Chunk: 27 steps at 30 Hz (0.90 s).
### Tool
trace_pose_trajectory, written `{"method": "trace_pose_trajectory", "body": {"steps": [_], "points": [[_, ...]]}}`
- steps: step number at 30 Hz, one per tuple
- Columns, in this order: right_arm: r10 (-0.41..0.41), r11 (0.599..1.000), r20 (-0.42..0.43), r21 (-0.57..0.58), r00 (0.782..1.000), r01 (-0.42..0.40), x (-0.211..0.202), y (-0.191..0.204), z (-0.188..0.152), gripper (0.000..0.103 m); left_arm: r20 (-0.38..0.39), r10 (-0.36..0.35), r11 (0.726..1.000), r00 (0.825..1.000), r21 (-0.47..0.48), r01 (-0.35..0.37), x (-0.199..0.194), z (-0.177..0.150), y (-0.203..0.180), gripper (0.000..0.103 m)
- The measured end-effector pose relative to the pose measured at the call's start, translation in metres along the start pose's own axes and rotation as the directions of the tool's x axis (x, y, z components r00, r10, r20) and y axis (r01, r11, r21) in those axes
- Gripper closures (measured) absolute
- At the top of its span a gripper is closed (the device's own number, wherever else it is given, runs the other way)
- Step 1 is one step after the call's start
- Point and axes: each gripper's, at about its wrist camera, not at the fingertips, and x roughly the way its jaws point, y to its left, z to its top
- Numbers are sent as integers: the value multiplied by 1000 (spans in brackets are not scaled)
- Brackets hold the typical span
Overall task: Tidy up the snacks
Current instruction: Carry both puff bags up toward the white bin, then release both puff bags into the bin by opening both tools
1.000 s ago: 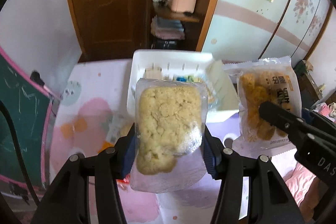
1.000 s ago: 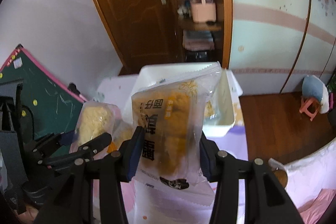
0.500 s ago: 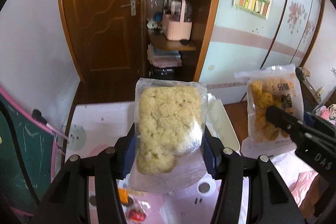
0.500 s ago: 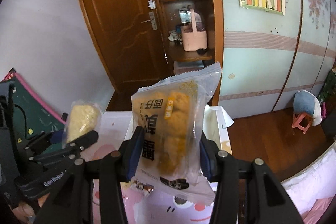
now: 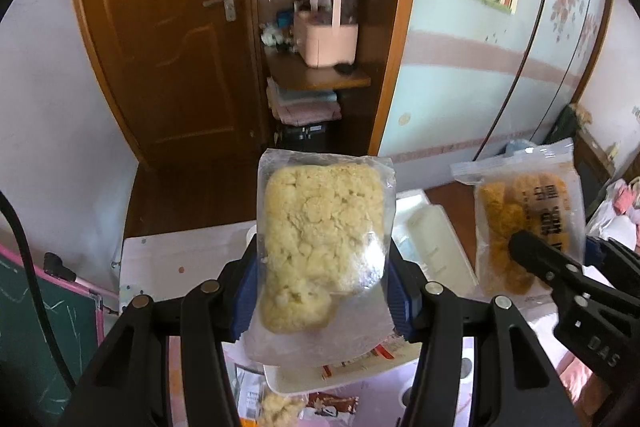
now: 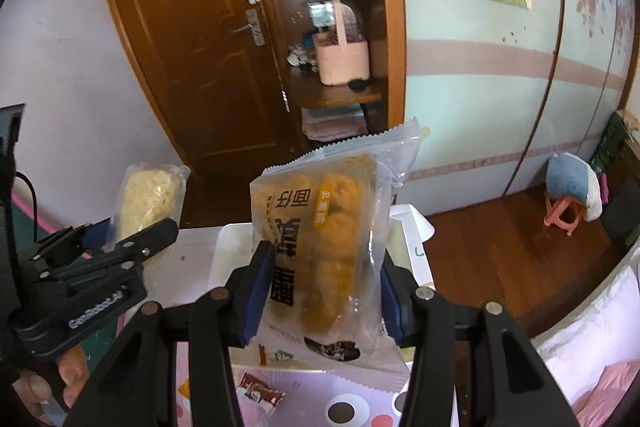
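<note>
The left gripper (image 5: 324,291) pinches a clear, crinkly packet of pale, lumpy crisped snack (image 5: 322,247) upright above a white plastic bin (image 5: 436,247). Beside it, the right gripper (image 6: 320,287) pinches a glossy printed packet of golden-brown pieces (image 6: 328,239).

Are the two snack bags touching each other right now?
Apart. The left wrist view shows a plain gap, with floor and the white bin visible between the pale yellow snack bag and the orange snack bag.

Glossy clear plastic snack packets (image 5: 324,251); varnished wooden door (image 5: 160,39)
</note>
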Motion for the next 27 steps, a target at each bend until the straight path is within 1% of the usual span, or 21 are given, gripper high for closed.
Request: {"method": "trace_pose_trajectory", "body": {"steps": [6,11,18,22,25,27], "points": [[-50,998,-61,33,997,52,44,-9,0,54,-65,10,1000,998,30,-8,63,4,-5,50],[-84,995,-107,46,991,90,81,-16,-2,54,-124,8,999,992,49,-2,112,6,-9,50],[-108,991,-189,53,976,120,131,-23,-7,53,-193,2,998,981,59,9,161,-3,-14,50],[-108,991,-231,54,967,124,153,-25,-10,50,-226,0,997,974,70,16,183,-6,-17,49],[-71,993,-280,74,957,95,167,-28,-13,49,-252,3,997,968,78,17,195,-9,-17,49],[-44,993,-282,97,958,74,169,-31,-13,49,-268,1,997,964,77,21,202,-10,-16,37]]}}
